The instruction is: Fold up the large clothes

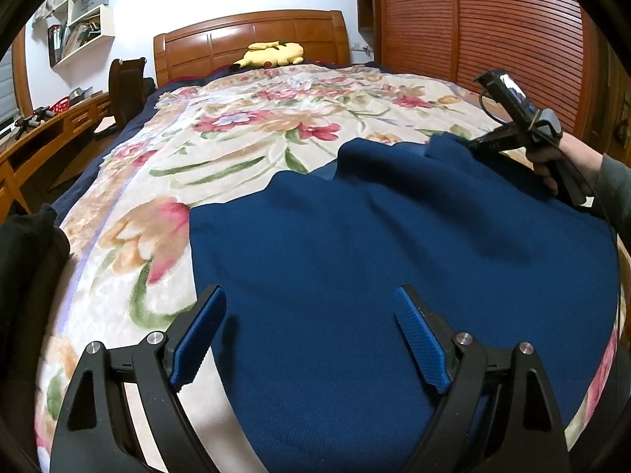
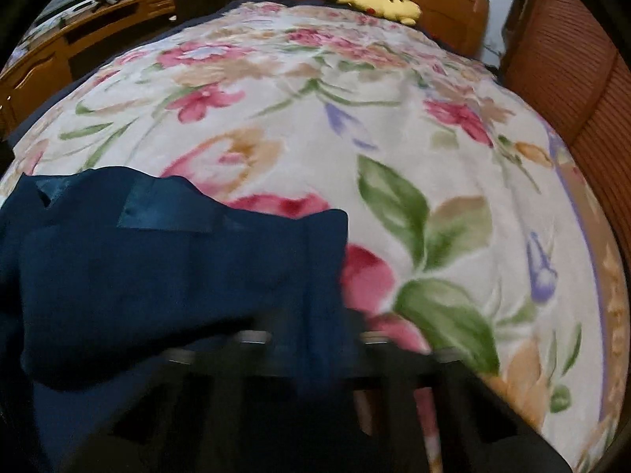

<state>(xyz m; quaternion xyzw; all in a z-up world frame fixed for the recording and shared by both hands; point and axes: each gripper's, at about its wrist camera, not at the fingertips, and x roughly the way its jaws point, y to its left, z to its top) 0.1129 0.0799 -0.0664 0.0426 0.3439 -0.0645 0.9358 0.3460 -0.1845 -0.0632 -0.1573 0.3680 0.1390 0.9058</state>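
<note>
Navy garment [image 1: 374, 236] spread on floral blanket [image 1: 244, 126], near edge of bed. Soft, limp knit, probably light; best pinched at hems or corners. Left gripper [image 1: 311, 339] gaping wide above cloth. Right gripper [image 1: 469, 144] clamped on far corner fold. No containers in view.

Right gripper [image 2: 315, 339]: motion-blurred in its own view, fingertips buried under the fabric fold.
Blue garment [image 1: 355, 276]: near edge cut off by the bottom of the left view; the part at the bed's right edge hidden behind the hand [image 1: 548, 161].
Shelf contents [image 1: 79, 27]: too small to identify.
Desk items [image 1: 43, 114]: small and indistinct.
Floral blanket [image 2: 394, 149]: pattern smeared by blur.
</note>
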